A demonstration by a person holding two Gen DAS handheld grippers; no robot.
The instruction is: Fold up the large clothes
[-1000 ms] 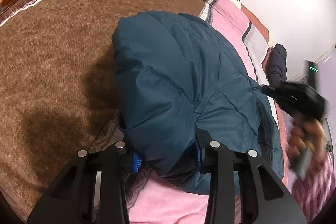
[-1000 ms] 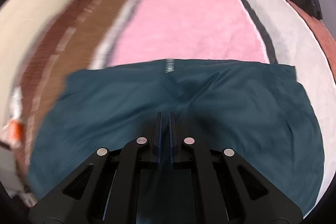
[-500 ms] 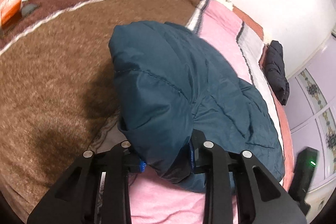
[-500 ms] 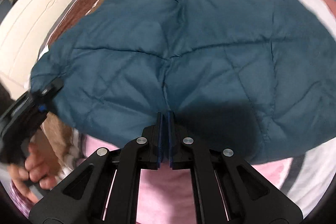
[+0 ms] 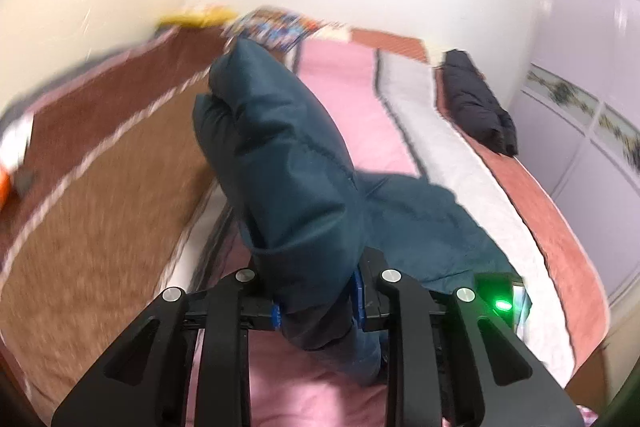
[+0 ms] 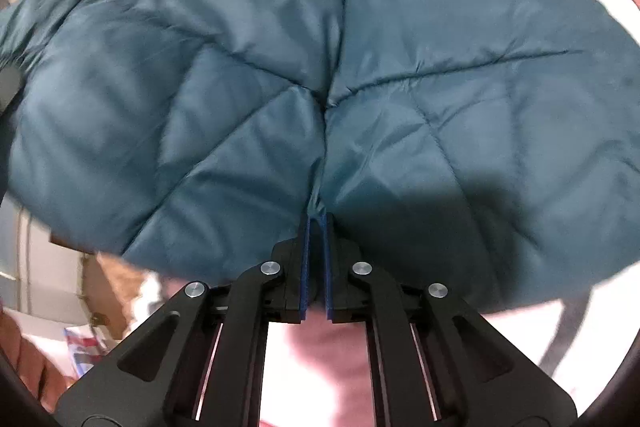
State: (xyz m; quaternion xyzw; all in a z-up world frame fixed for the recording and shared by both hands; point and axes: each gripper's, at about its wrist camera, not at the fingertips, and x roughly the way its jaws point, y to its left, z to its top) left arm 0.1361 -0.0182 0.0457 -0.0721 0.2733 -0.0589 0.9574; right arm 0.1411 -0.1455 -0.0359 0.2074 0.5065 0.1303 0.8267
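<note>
Teal quilted nylon, puffy: a large padded jacket [image 5: 280, 163] lies across the pink stripe of the striped bed blanket [image 5: 352, 95], one thick end raised off the bed, the remainder trailing flat toward the white band. The left gripper [image 5: 318, 303] has that bulky raised fold between its blue pads; its jaws have just been closing on it, and padding bulges out above and below them, so the hold looks firm. The right gripper [image 6: 316, 259] is pinched almost fully together on a thin seam edge at the middle of the jacket's near hem, fabric fanning out beyond it. Judgement: a fold is under way, both ends being lifted to bring one half over the other. To do it well, keep both holds at even height so the quilting does not twist, carry the raised end across in line with the central seam, and lower it only when the edges match. Slippery shell and springy fill will resist; press flat after release. Risk: the thin seam hold slipping under weight. A folded black garment [image 5: 476, 107] sits well apart at the far edge.
</note>
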